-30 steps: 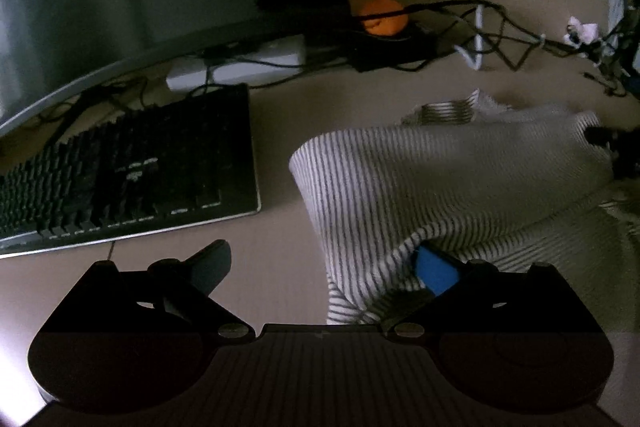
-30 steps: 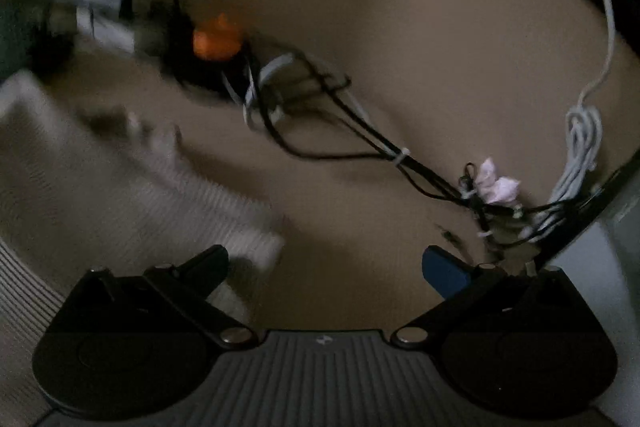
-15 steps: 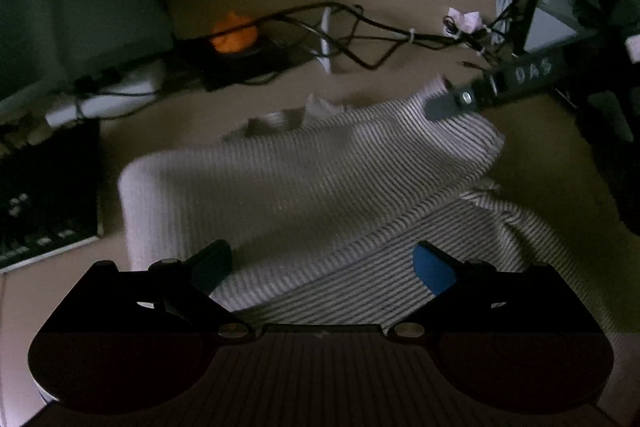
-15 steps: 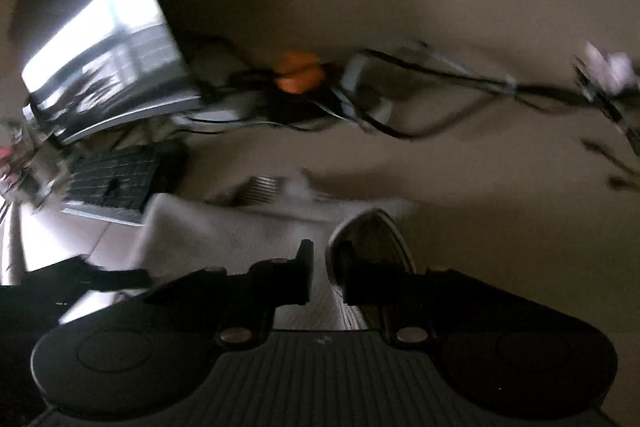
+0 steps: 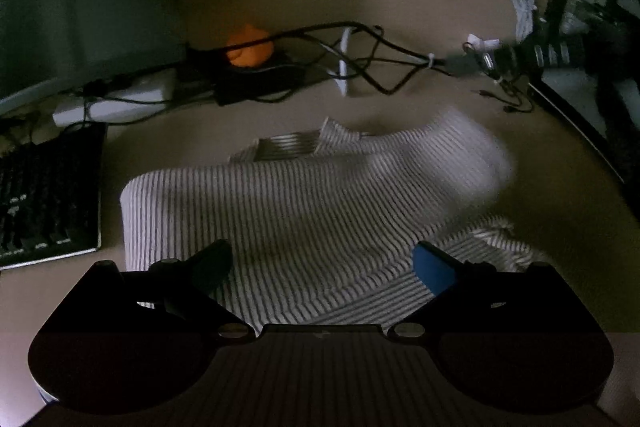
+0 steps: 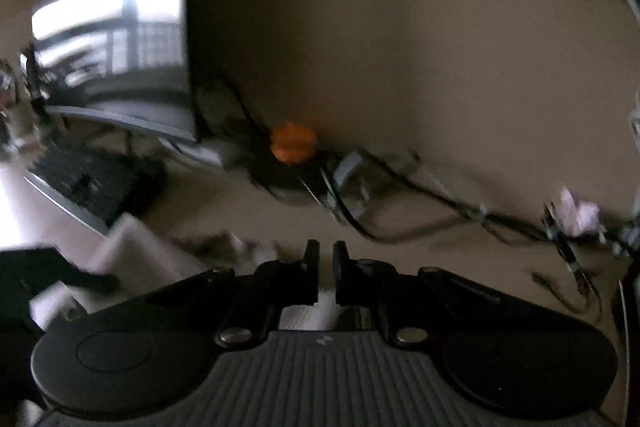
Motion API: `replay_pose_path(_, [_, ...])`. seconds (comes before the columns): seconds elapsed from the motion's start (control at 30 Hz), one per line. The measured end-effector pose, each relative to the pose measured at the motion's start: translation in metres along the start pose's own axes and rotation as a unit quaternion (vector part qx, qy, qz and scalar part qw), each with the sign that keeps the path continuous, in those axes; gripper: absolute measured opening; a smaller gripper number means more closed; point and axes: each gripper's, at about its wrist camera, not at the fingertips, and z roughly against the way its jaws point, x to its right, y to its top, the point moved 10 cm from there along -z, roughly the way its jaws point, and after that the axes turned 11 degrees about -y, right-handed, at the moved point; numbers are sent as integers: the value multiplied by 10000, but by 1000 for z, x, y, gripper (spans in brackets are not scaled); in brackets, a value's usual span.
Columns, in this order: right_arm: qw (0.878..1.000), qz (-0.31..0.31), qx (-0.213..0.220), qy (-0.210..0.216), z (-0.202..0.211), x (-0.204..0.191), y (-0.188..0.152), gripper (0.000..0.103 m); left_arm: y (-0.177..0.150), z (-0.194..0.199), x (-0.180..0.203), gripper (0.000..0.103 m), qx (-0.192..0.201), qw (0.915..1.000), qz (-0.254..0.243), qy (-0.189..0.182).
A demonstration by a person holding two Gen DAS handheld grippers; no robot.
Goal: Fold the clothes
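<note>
Dim light and motion blur limit both views. In the left wrist view, the striped garment (image 5: pixel 312 211) lies on the beige desk (image 5: pixel 552 163) across the centre of the frame, its right-hand end smeared by blur and its near edge hidden behind the left gripper (image 5: pixel 324 267), whose fingers are spread wide over the cloth with nothing between them. A keyboard (image 5: pixel 44 195) is cut off at the left edge; an orange object (image 5: pixel 249 47) sits among black cables (image 5: pixel 380 67) at upper centre, and a white power strip (image 5: pixel 116 99) lies at left centre. Dark equipment at the upper right is too blurred to identify. In the right wrist view, the right gripper (image 6: pixel 326 269) has its fingers pressed nearly together at lower centre; pale fabric shows low in the narrow gap and just beneath the fingers, but whether it is actually pinched cannot be determined. The garment appears here only as a blurred pale shape at lower left (image 6: pixel 132 251). This view alone shows a monitor (image 6: pixel 120 59) at upper left with window light reflected in its screen, and a pinkish crumpled scrap (image 6: pixel 580 215) tied to the cables at right.
</note>
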Motion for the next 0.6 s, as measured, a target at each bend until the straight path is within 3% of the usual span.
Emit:
replay_pose_path(0.13, [9992,-216,-302,-118,-10,13,-18,7,-1,-6,-4,100,-47,9999,117,-35])
replay_pose_path(0.3, [9961,-502,-680,-244,-21,29,-40,18,2,-5,-1,100,3,9999,85,-57])
replay_pose_path(0.5, [9823,-1324,-1270,367,-34,24,-62,18,8,1,28,99,73,9968,-791,-69])
replay_pose_path(0.57, [9804,-1426,-1230,574,-30,18,-60,18,7,-2,39,89,33,9943,-1060,-102])
replay_pose_path(0.6, [9793,-1476,-1210,678,-29,16,-58,18,6,-5,43,71,-21,9927,-1201,-89])
